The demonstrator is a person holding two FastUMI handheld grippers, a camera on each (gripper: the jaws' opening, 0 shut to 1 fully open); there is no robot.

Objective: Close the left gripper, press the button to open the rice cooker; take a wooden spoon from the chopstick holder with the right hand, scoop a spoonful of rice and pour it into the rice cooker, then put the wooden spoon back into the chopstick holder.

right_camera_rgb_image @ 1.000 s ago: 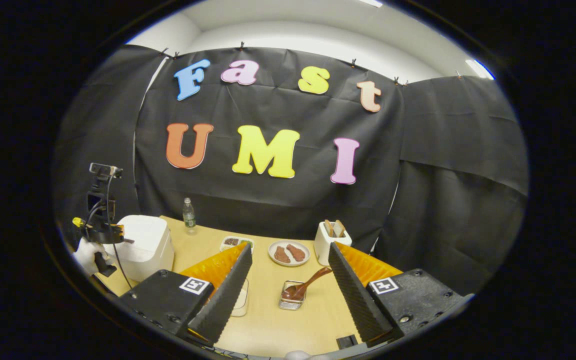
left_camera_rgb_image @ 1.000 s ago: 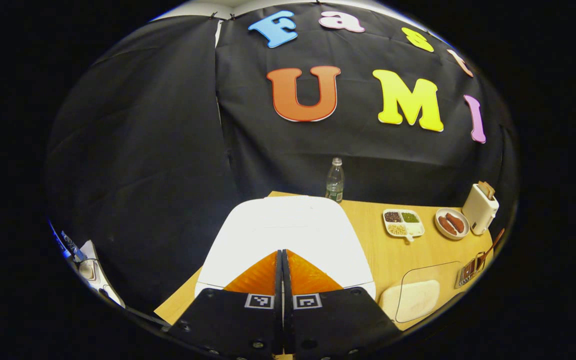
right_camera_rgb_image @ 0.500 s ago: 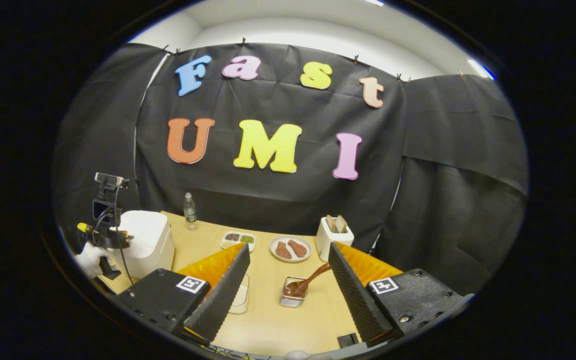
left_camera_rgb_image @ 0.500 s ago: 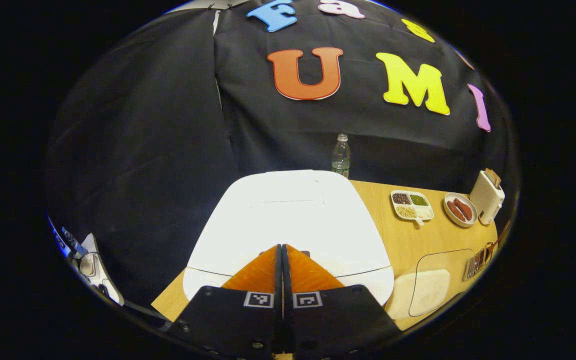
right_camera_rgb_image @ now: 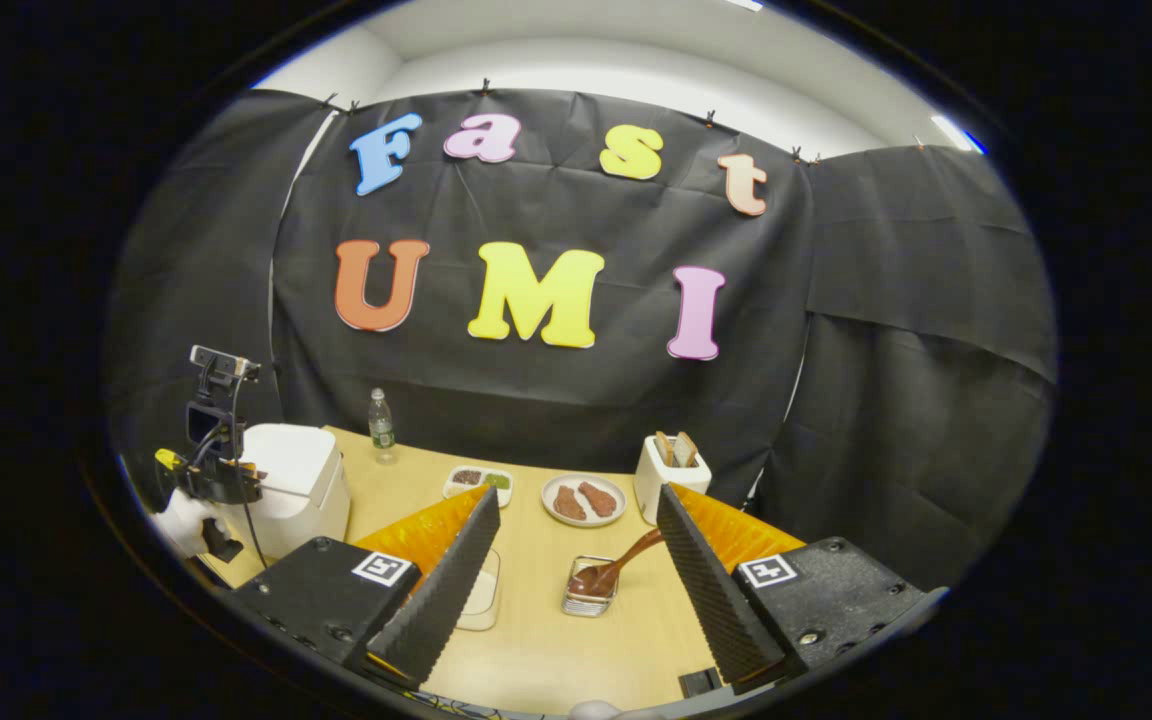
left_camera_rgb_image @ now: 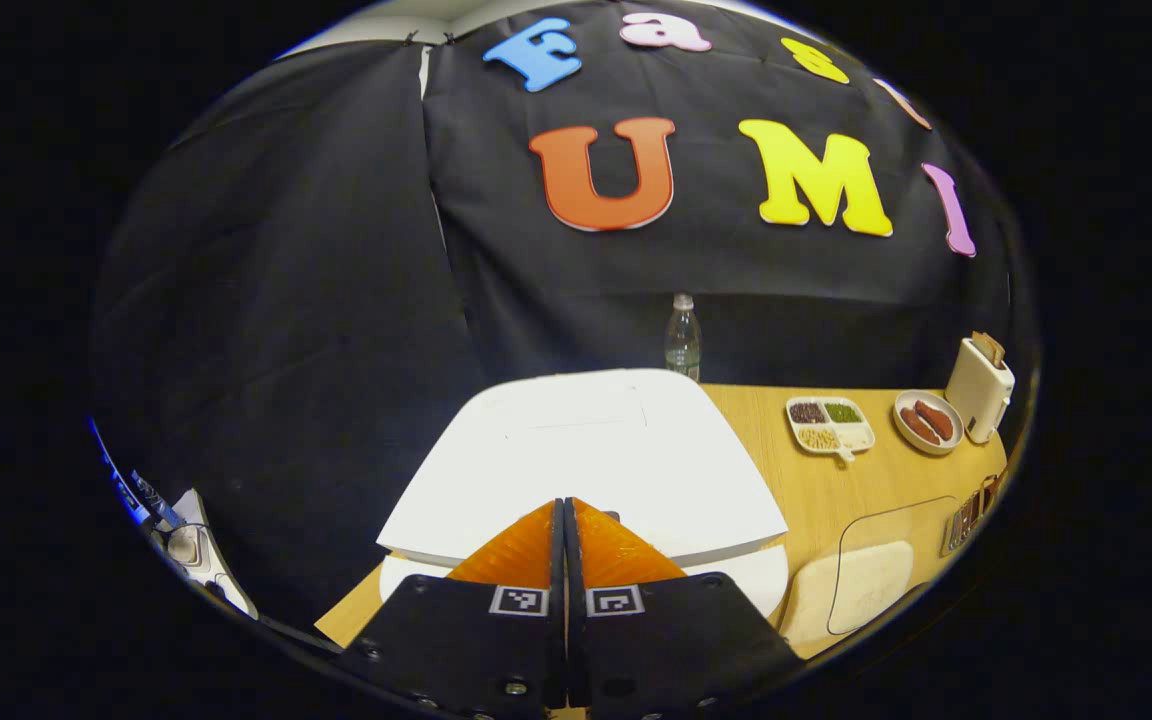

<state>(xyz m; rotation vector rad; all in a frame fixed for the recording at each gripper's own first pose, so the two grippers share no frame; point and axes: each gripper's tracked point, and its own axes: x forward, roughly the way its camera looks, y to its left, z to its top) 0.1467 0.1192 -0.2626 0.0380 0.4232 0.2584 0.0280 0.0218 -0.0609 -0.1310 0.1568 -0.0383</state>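
- Left gripper [left_camera_rgb_image: 565, 505] has its jaws clenched flat together with nothing between them, tips sitting right at the front edge of the rice cooker [left_camera_rgb_image: 586, 460].
- The cooker is the white box at the left end of the worktop [left_camera_rgb_image: 836, 480]. Its lid is lifted a crack at the front, so there's a visible gap between lid and body. From the right gripper view the same cooker [right_camera_rgb_image: 291, 485] sits far left, with the other gripper and the hand holding it right at its front.
- Right gripper [right_camera_rgb_image: 576, 525] is hovering over the worktop with jaws spread wide, grasping nothing.
- Between those jaws, further out, is the chopstick holder [right_camera_rgb_image: 591, 598], a small metal basket, with the wooden spoon [right_camera_rgb_image: 616, 570] lying in it and the handle angled up to the right.
- Clear container of rice [left_camera_rgb_image: 851, 585] sits just right of the cooker.
- Further back: divided dish of beans [left_camera_rgb_image: 829, 425], plate of sausages [left_camera_rgb_image: 928, 422], toaster [left_camera_rgb_image: 979, 388], and a water bottle [left_camera_rgb_image: 682, 338] by the wall.
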